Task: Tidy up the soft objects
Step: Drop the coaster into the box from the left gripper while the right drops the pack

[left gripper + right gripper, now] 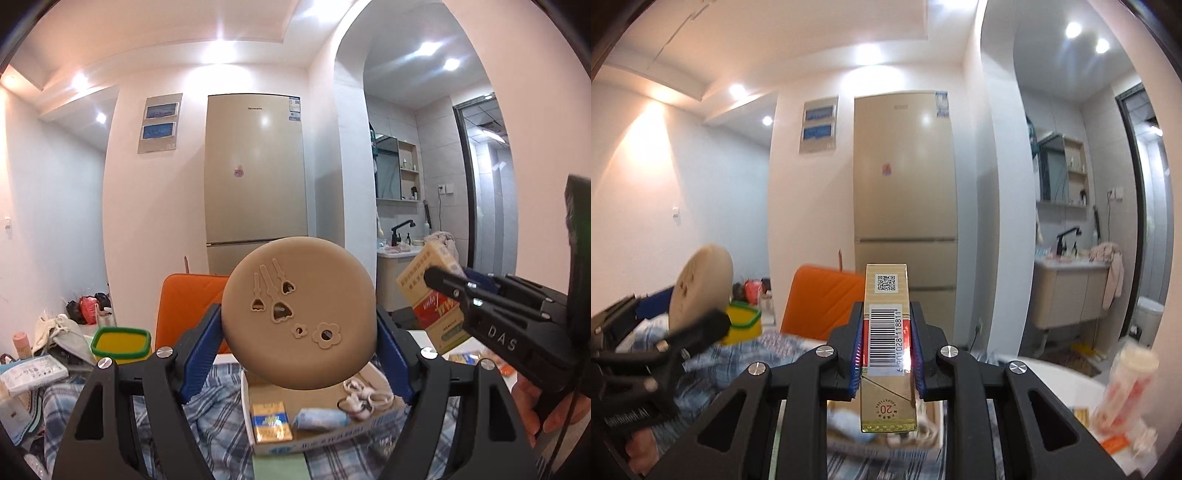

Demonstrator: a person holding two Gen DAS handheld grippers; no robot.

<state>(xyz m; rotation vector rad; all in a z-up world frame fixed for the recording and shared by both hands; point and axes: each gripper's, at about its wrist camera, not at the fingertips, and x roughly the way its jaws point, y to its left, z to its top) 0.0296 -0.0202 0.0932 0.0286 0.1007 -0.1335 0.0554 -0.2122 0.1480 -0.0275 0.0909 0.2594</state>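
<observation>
Left gripper (299, 343) points roughly level, blue pads clamped on a round tan disc (299, 314) with flower cutouts, held above the open cardboard box (325, 439) at 6 o'clock. Right gripper (886, 354) also level, clenched on a gold cigarette pack (888, 354), barcode up, fridge (905, 192) at 12 o'clock.

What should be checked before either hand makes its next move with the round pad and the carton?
1. Left gripper jaws clamp the tan round pad on both sides: ok.
2. Right gripper jaws shut on the gold carton: ok.
3. Both items lifted above the open cardboard box: ok.
4. Box has bare floor left beside the yellow pack, blue packet and hair ties: ok.
5. Grippers apart, not touching: ok.
6. Where each item should go: cannot tell.
</observation>
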